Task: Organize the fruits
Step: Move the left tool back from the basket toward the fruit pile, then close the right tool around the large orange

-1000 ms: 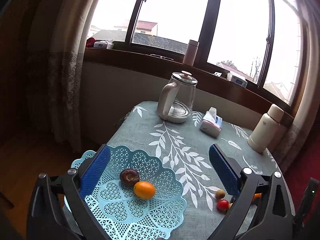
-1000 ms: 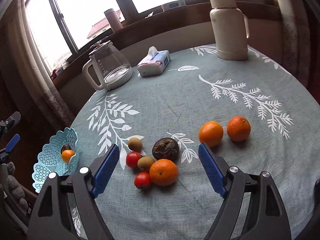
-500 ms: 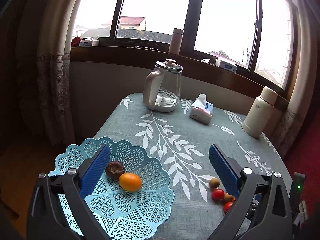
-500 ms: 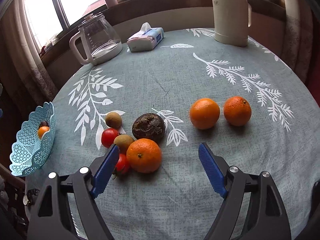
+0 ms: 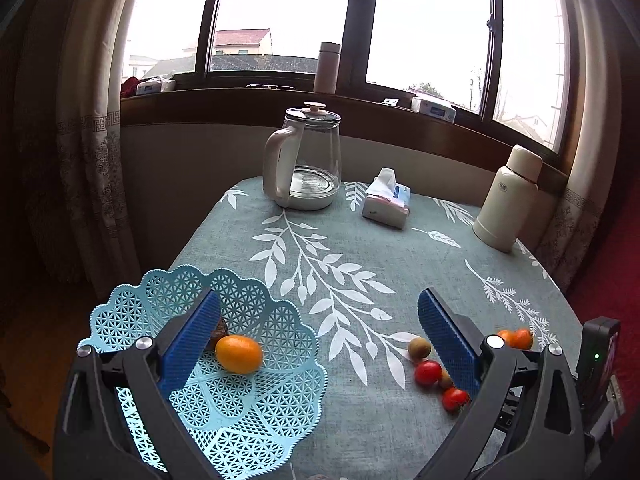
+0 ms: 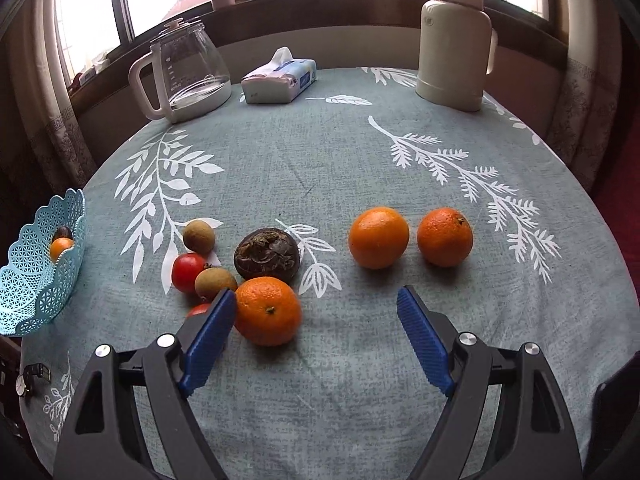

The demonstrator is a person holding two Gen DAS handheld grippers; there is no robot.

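Light blue lattice basket (image 5: 280, 384) sits at the left edge of the counter (image 6: 320, 168), which has a grey-green leaf-print cloth. Inside the basket: one small orange fruit (image 5: 239, 354) and a dark brown fruit (image 5: 219, 327) just behind it, partly hidden by the left finger pad. Nothing else visible in it.

Left hand-held gripper (image 5: 320, 326) hangs over the basket's right side, released, jaws wide apart, nothing between them. Right hand-held gripper (image 6: 316, 330) is also released, wide apart, empty, low over the counter.

Loose fruit on the counter, right wrist view: mandarin (image 6: 267, 311) just beside the right gripper's left finger, dark wrinkled fruit (image 6: 267, 254) touching behind it, two tan round fruits (image 6: 199, 236) (image 6: 215, 282), red tomato (image 6: 188, 267), a second red one (image 6: 199, 311) mostly hidden by the finger. Two oranges (image 6: 378, 237) (image 6: 445, 237) side by side further right, apart from the cluster.

Back of counter: glass kettle (image 6: 182, 72), appears empty; tissue pack (image 6: 280, 79); cream thermos (image 6: 454, 36), lid on.
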